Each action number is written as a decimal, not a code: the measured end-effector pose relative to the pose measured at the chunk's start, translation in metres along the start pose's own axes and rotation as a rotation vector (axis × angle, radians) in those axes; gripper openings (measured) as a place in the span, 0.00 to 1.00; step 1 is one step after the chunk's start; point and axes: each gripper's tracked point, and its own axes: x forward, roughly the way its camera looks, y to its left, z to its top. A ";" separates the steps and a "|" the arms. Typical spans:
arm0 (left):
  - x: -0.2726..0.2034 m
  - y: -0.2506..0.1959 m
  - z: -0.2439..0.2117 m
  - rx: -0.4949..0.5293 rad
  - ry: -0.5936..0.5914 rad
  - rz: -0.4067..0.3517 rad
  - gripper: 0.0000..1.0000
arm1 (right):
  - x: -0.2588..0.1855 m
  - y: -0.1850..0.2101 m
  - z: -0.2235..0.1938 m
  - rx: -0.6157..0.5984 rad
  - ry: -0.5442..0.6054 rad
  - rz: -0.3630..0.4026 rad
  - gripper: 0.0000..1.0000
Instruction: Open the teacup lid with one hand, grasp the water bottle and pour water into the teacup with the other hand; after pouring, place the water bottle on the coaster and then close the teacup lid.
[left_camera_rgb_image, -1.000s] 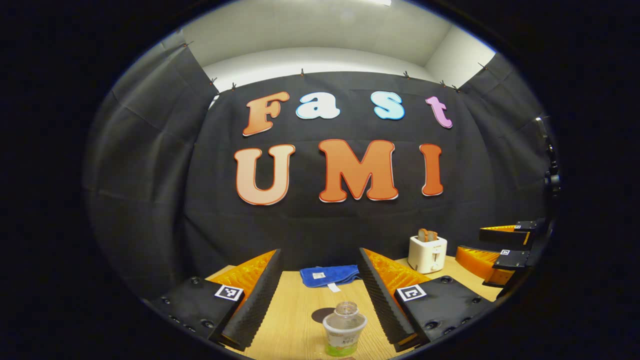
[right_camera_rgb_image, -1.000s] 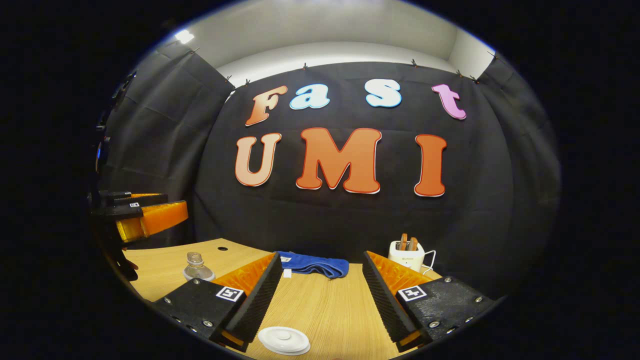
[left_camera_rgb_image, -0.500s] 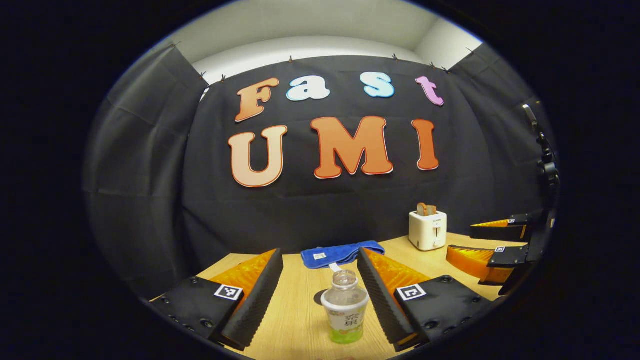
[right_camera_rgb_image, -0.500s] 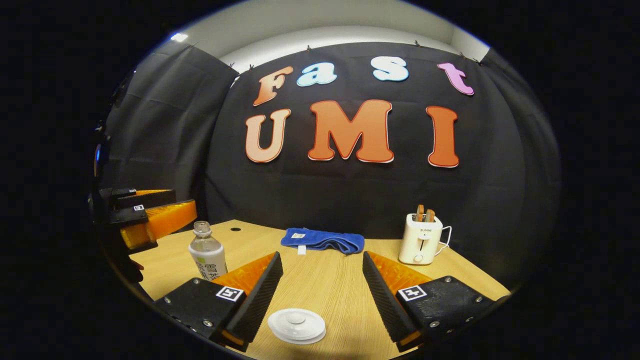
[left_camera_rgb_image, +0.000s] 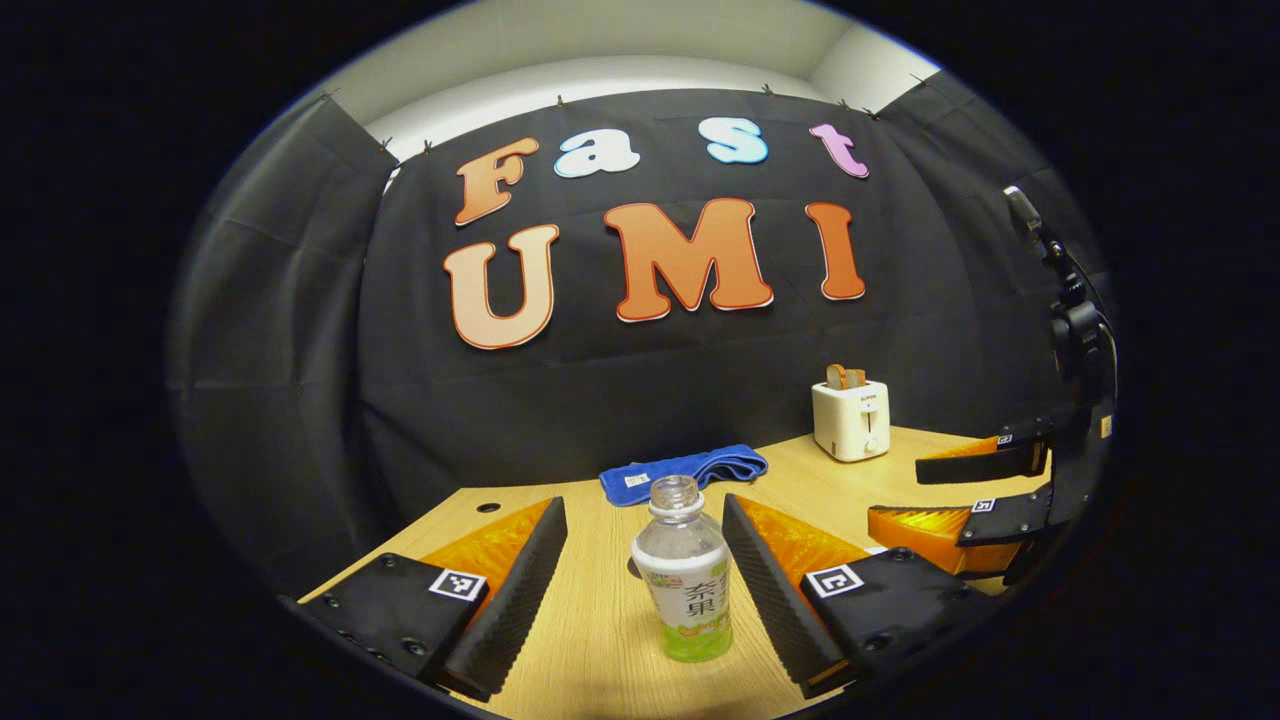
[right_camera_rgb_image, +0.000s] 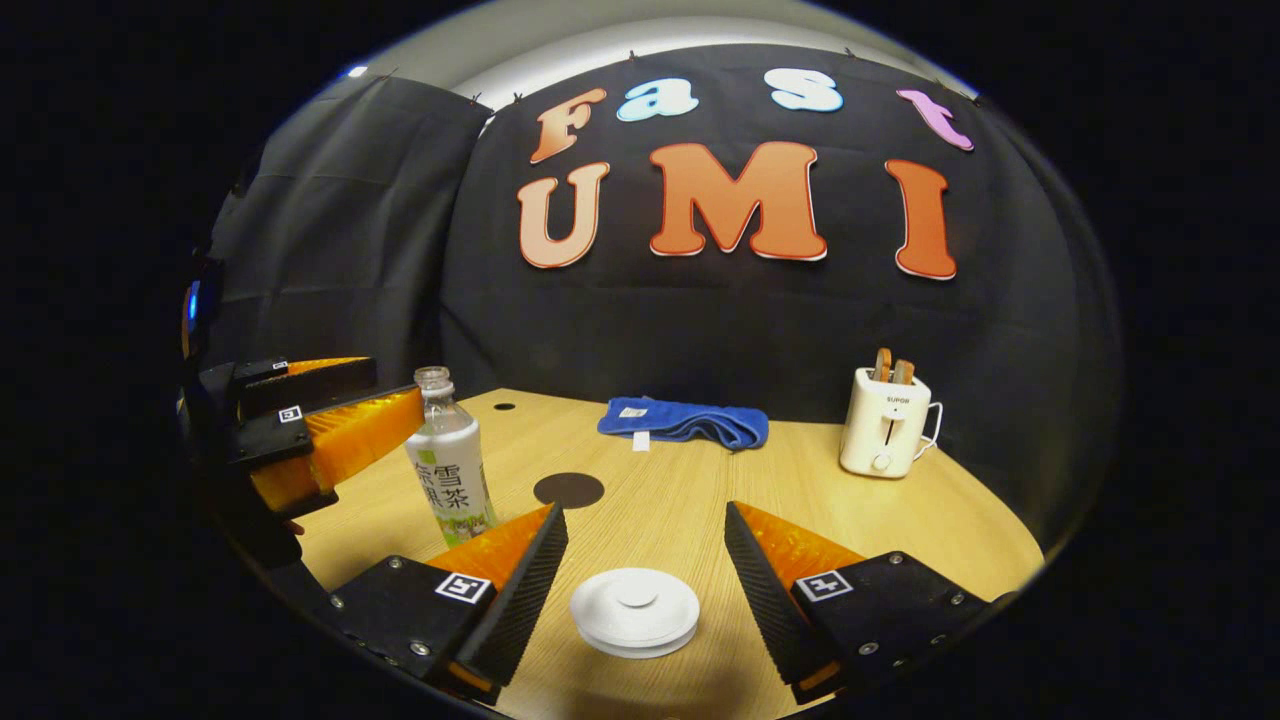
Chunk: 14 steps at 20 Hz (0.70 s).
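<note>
Looking down the left tongs (left_camera_rgb_image: 640, 590), the water bottle (left_camera_rgb_image: 686, 585) stands upright on the worktop (right_camera_rgb_image: 700, 500), dead ahead in the wide gap but closer to the right-hand finger, neither touching. Right tongs (right_camera_rgb_image: 645, 590) gape wide too, with the white teacup lid (right_camera_rgb_image: 635, 612) lying flat between them, so I'd guess each hand just goes straight in

Water bottle (right_camera_rgb_image: 449, 457) label — partly hidden.

Dim booth lit from overhead, pale ceiling strip brightest, wooden table (right_camera_rgb_image: 700, 500) evenly lit, soft shadow under the white lid (right_camera_rgb_image: 634, 612), strong fisheye bending at the edges (walls bow outward), focus sharp throughout
</note>
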 end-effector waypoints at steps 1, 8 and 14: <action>0.000 -0.001 -0.004 -0.004 0.010 -0.003 0.96 | 0.000 0.000 -0.002 0.002 0.020 0.003 0.94; 0.004 -0.007 -0.023 -0.051 0.040 -0.015 1.00 | 0.013 0.010 -0.034 -0.016 0.100 0.035 0.94; 0.012 -0.021 -0.048 -0.088 0.069 -0.051 1.00 | 0.024 0.007 -0.053 -0.015 0.143 0.037 0.75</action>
